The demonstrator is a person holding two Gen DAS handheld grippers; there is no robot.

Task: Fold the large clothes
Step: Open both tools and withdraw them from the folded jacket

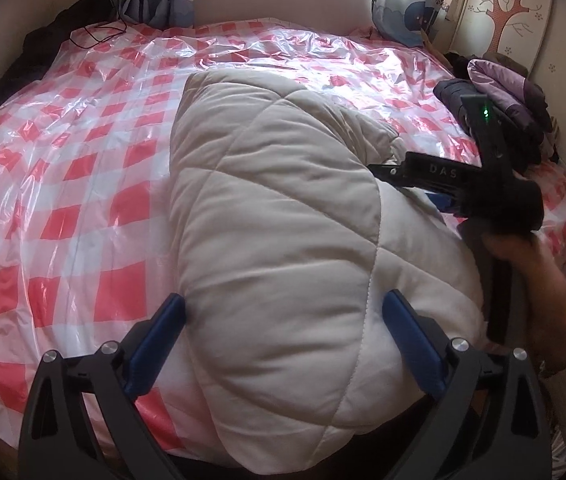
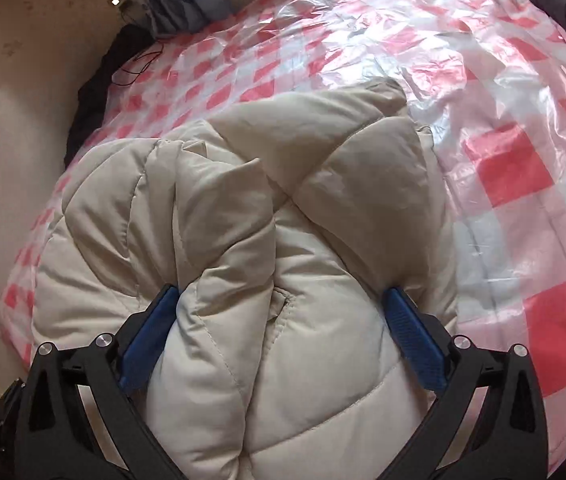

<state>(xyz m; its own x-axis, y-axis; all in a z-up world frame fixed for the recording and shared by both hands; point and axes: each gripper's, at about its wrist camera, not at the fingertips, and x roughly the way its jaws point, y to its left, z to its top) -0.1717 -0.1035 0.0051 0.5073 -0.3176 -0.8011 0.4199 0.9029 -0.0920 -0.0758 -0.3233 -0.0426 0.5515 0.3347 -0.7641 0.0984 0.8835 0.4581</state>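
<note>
A cream quilted puffer jacket (image 1: 283, 216) lies bunched on a bed covered with red and white checked plastic sheet (image 1: 63, 184). My left gripper (image 1: 283, 332) is open, its blue pads wide apart on either side of the jacket's near edge. My right gripper (image 2: 283, 328) is open too, its pads straddling a thick fold of the jacket (image 2: 267, 240). The right gripper also shows in the left wrist view (image 1: 423, 184), pressed into the jacket's right side and held by a hand (image 1: 523, 264).
A pile of purple and dark clothes (image 1: 499, 96) sits at the bed's right edge. Dark clothing (image 1: 43, 40) and a black cable (image 1: 99, 36) lie at the far left corner. Curtains (image 1: 407, 4) and a wall run behind the bed.
</note>
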